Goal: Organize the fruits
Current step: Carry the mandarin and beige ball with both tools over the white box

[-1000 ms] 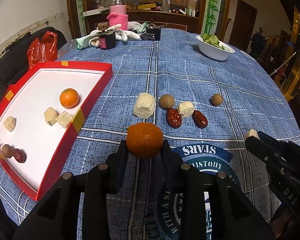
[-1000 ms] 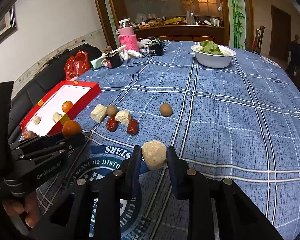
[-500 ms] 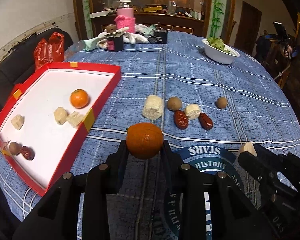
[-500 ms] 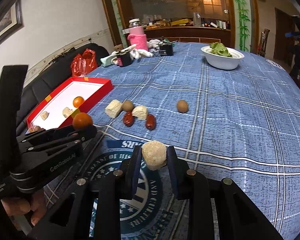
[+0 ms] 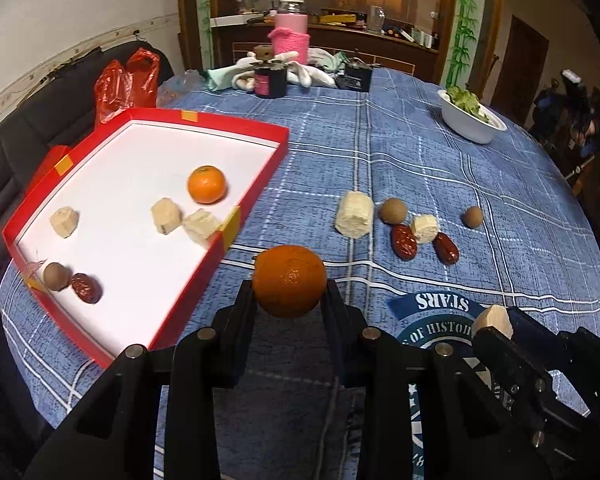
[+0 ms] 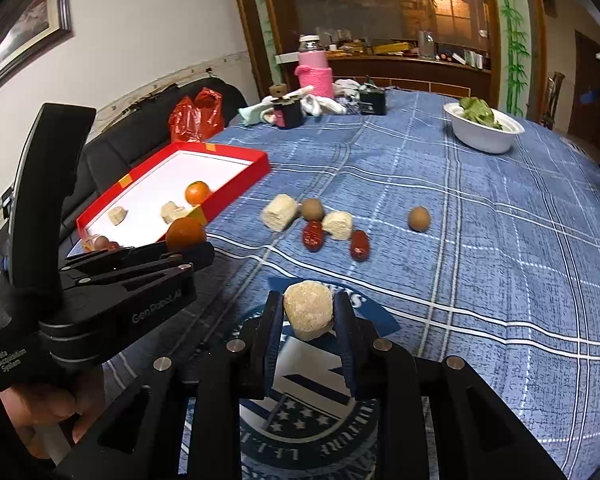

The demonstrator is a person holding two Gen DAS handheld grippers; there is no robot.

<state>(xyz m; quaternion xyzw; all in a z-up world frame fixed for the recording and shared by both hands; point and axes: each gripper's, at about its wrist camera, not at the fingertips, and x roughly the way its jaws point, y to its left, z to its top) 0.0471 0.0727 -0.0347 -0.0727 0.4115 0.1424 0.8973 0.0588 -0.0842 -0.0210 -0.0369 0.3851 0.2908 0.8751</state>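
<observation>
My left gripper (image 5: 289, 296) is shut on an orange (image 5: 289, 286) and holds it above the blue cloth, just right of the red tray (image 5: 260, 184). The tray holds another orange (image 5: 206, 184), pale chunks (image 5: 166, 216), a brown ball and a red date (image 5: 86, 288). My right gripper (image 6: 309, 314) is shut on a pale round chunk (image 6: 309, 314) above the cloth's printed emblem; it also shows in the left wrist view (image 5: 494, 320). On the cloth lie two pale chunks (image 5: 354, 214), two brown balls (image 5: 394, 211) and two red dates (image 5: 404, 242).
A white bowl of greens (image 5: 470, 120) stands at the far right. A pink-sleeved jar (image 5: 291, 36), a dark jar (image 5: 270, 80), gloves and a black box sit at the far edge. A red plastic bag (image 5: 126, 80) lies on a black sofa to the left.
Both grippers have moved left toward the red tray, still holding the orange and the pale chunk. The tray now looks closer in both views.
</observation>
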